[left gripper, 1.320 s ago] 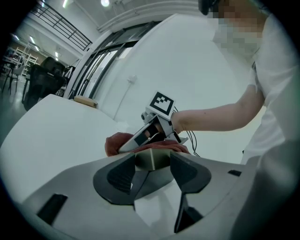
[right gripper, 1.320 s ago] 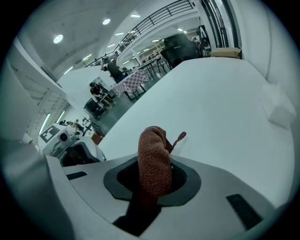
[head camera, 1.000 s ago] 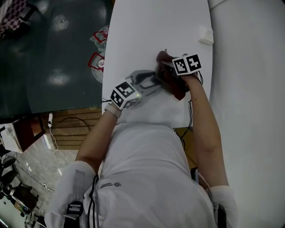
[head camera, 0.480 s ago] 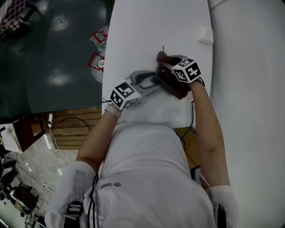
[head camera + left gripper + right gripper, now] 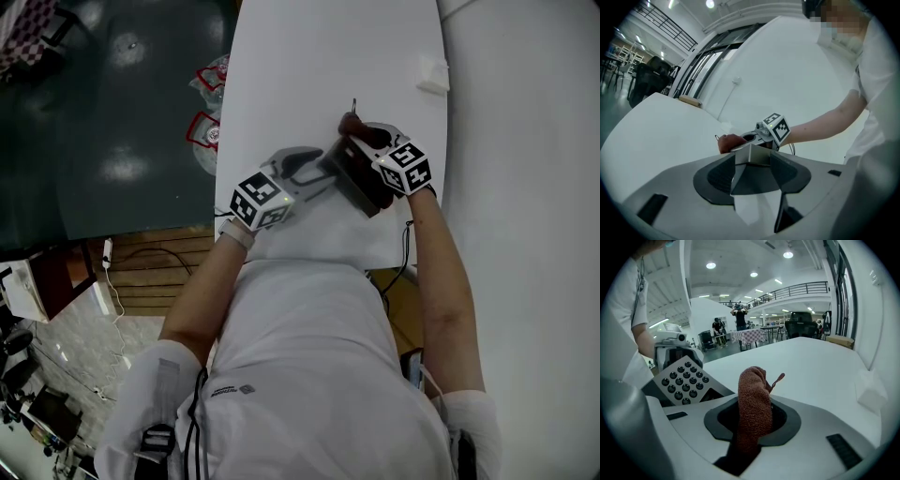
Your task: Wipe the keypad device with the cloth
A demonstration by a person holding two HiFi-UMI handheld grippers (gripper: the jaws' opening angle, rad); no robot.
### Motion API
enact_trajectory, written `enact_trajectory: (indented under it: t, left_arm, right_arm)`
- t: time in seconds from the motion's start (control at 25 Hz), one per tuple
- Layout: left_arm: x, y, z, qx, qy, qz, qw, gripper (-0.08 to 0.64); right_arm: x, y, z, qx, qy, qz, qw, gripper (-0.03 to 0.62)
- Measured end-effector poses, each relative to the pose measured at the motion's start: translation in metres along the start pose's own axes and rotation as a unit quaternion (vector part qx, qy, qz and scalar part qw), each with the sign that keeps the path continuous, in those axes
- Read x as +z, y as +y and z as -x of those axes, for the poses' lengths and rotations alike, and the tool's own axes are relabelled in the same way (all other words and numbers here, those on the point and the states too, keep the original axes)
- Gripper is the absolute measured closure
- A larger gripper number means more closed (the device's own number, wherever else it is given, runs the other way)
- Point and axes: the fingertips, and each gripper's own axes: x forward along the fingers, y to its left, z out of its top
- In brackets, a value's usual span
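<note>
The keypad device (image 5: 682,380) is held above the near part of the white counter (image 5: 309,66), tilted so its rows of dark round buttons face the right tongs (image 5: 752,427). The left tongs (image 5: 752,164) are closed on the device's grey edge. The right tongs are clamped on a bunched brown cloth (image 5: 753,399), which stands up just beside the keypad; whether they touch is unclear. A small white block (image 5: 432,73) lies farther back on the counter.

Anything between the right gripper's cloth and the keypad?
Nothing: right gripper view shows a bare gap between the brown terry cloth and the grey black-buttoned keypad device.
</note>
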Motion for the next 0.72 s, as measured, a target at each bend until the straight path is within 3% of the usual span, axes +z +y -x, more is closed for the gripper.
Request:
enact_trajectory:
  t: [0.08, 0.24, 0.48, 0.64, 0.72]
  left_arm:
    - [0.001, 0.002, 0.002, 0.003, -0.002, 0.001, 1.0, 0.324]
    - [0.004, 0.007, 0.006, 0.012, -0.006, 0.002, 0.9999, 0.334]
    - [0.007, 0.012, 0.011, 0.019, -0.009, 0.001, 0.9998, 0.359]
    - [0.007, 0.011, 0.01, 0.018, -0.01, 0.0, 0.9998, 0.371]
    - [0.007, 0.01, 0.01, 0.017, -0.011, 0.003, 0.9998, 0.381]
  right_arm:
    - [-0.005, -0.004, 0.003, -0.024, -0.009, 0.008, 1.0, 0.514]
    - [-0.028, -0.014, 0.008, -0.08, 0.019, 0.025, 0.996, 0.514]
    - [-0.036, -0.011, 0.017, -0.118, -0.013, 0.026, 0.993, 0.514]
    - [-0.033, -0.009, 0.023, -0.15, -0.002, 0.045, 0.988, 0.514]
    - [-0.024, -0.004, 0.027, -0.156, -0.015, 0.031, 0.987, 0.514]
